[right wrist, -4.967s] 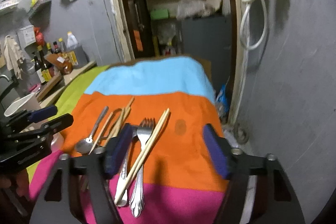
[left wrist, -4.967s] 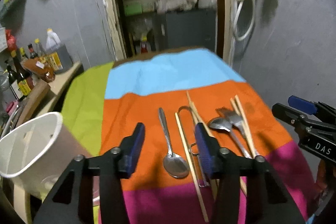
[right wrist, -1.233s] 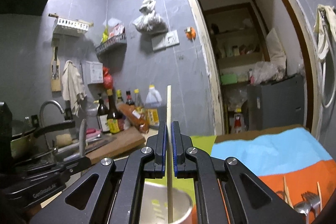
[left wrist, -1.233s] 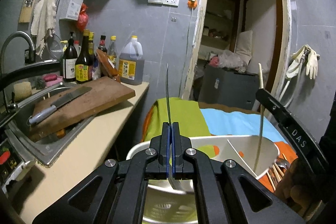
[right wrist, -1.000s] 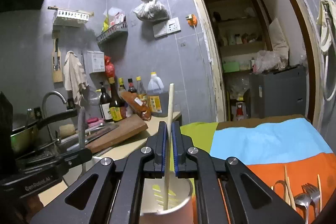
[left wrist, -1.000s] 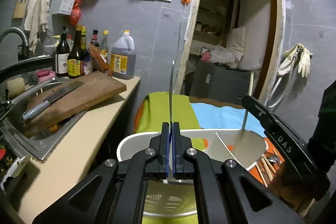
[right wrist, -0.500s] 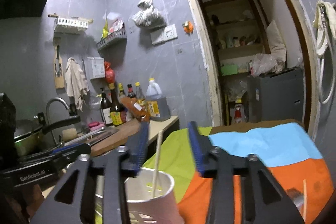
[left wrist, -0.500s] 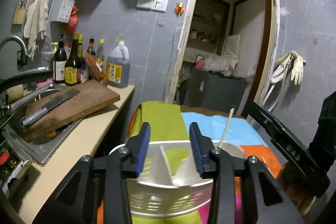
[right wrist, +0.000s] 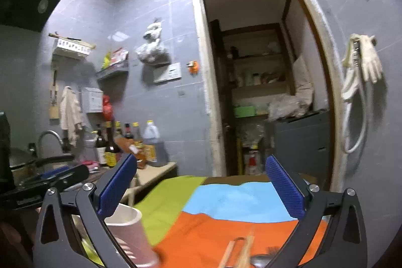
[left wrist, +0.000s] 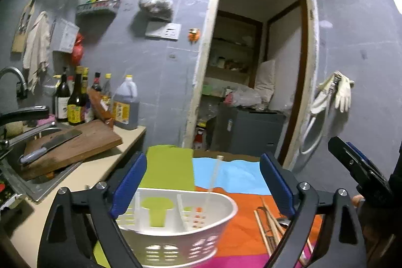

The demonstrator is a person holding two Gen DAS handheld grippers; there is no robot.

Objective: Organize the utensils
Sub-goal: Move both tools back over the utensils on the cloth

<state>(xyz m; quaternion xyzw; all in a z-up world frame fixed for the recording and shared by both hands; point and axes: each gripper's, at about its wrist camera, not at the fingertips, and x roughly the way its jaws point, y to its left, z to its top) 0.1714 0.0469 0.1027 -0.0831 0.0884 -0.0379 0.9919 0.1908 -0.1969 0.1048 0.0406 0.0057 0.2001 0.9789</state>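
Both grippers spread wide over the striped bench, nothing between their fingers.

Left gripper [left wrist: 202, 183] — blue-padded fingers [left wrist: 129, 180] far apart and opening, empty; it hangs over the white utensil caddy [left wrist: 221, 220], which stands on the bench cloth [left wrist: 241, 230] where green meets orange. One pale chopstick [left wrist: 213, 177] stands tilted in the caddy's right compartment, top end poking above the rim. Loose chopsticks [left wrist: 263, 230] and a wire utensil lie on the orange stripe just right of the caddy. Right gripper [right wrist: 201, 187] — fingers [right wrist: 285, 189] likewise opening, at full spread, gripping nothing; caddy [right wrist: 130, 237] blurred at its lower left, loose chopsticks [right wrist: 241, 253] and a spoon bowl [right wrist: 262, 260] on the orange cloth [right wrist: 201, 235] below. Cutting board [left wrist: 75, 142] with cleaver [left wrist: 50, 145] sits over the sink at left.
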